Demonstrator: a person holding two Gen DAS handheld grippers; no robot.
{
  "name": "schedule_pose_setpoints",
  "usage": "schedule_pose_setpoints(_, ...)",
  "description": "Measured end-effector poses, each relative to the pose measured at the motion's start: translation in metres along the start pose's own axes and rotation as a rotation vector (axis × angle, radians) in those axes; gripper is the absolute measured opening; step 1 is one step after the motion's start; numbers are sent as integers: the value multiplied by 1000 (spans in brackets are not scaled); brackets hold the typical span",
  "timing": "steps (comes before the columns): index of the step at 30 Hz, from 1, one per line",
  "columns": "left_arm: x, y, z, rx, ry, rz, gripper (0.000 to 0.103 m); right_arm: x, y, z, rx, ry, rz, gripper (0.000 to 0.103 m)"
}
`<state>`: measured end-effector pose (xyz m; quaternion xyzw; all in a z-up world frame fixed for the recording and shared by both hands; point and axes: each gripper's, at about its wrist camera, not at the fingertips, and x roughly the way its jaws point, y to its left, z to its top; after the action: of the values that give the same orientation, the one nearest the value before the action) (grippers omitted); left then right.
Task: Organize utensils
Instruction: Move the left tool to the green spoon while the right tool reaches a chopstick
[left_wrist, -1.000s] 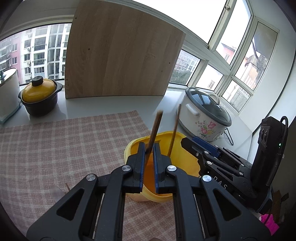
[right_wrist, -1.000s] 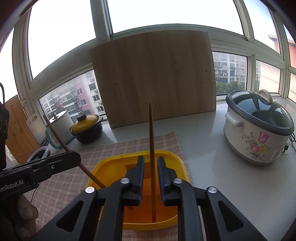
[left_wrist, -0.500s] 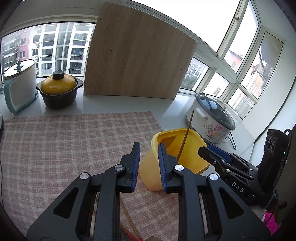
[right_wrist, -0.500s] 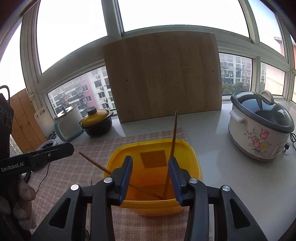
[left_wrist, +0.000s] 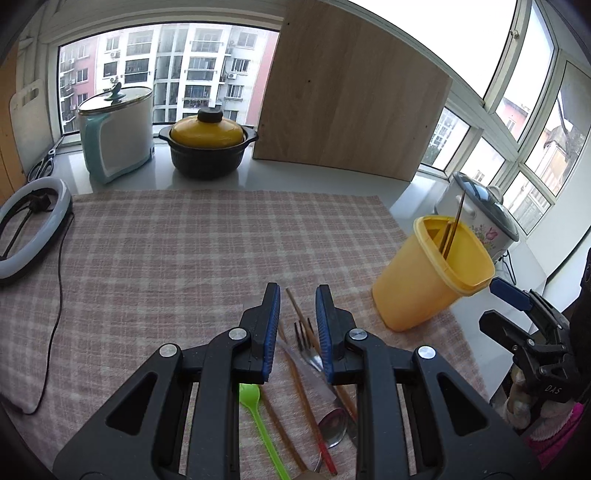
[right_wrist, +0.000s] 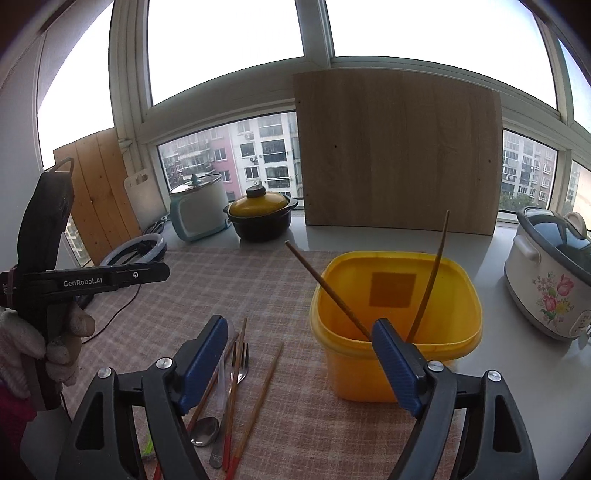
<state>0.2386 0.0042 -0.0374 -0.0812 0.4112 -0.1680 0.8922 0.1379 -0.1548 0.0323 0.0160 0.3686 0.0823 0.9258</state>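
Windows (right_wrist: 229, 48) ring a white desk (right_wrist: 491, 295) spread with a checked cloth (left_wrist: 184, 258). On its right edge stands a yellow tub (right_wrist: 395, 317) with two chopsticks (right_wrist: 430, 273) leaning inside. Loose cutlery (left_wrist: 314, 373) lies beside it. Right gripper (right_wrist: 301, 363) jaws have just been opening, wide and empty; left gripper (left_wrist: 297, 332) jaws hover narrowly apart above the cutlery, empty.

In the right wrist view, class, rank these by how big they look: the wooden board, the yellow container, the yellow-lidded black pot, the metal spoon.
1. Wooden board
2. Yellow container, though it sits nearer the camera, which flatters it
3. Yellow-lidded black pot, farther back
4. Metal spoon
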Motion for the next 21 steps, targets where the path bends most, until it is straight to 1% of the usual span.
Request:
schedule_pose_setpoints(5,10,22,-26,-22,75,29,18,17,13,-12,-26,94,22,82)
schedule_pose_setpoints(6,11,26,-30,-28,85,33,18,21,15,-15,-31,110,27,81)
schedule_pose_setpoints(8,13,33,-40,-42,105,34,18,28,18,-20,-36,147,42,75)
schedule_pose_setpoints(10,16,37,-50,-50,128,27,18,36,21,-26,-29,185,60,67)
schedule_pose_setpoints(11,18,39,-55,-52,141,24,18,40,21,-28,-24,203,67,65)
schedule_pose_setpoints(12,21,40,-60,-57,156,19,18,44,22,-29,-21,219,73,61)
schedule_pose_setpoints(15,30,45,-72,-87,199,2,18,56,27,-32,-9,259,92,52)
schedule_pose_setpoints(18,37,46,-82,-88,224,-6,18,69,33,-34,0,299,111,46)
schedule_pose_setpoints(21,45,46,-87,-92,245,-5,18,83,40,-34,-11,338,108,40)
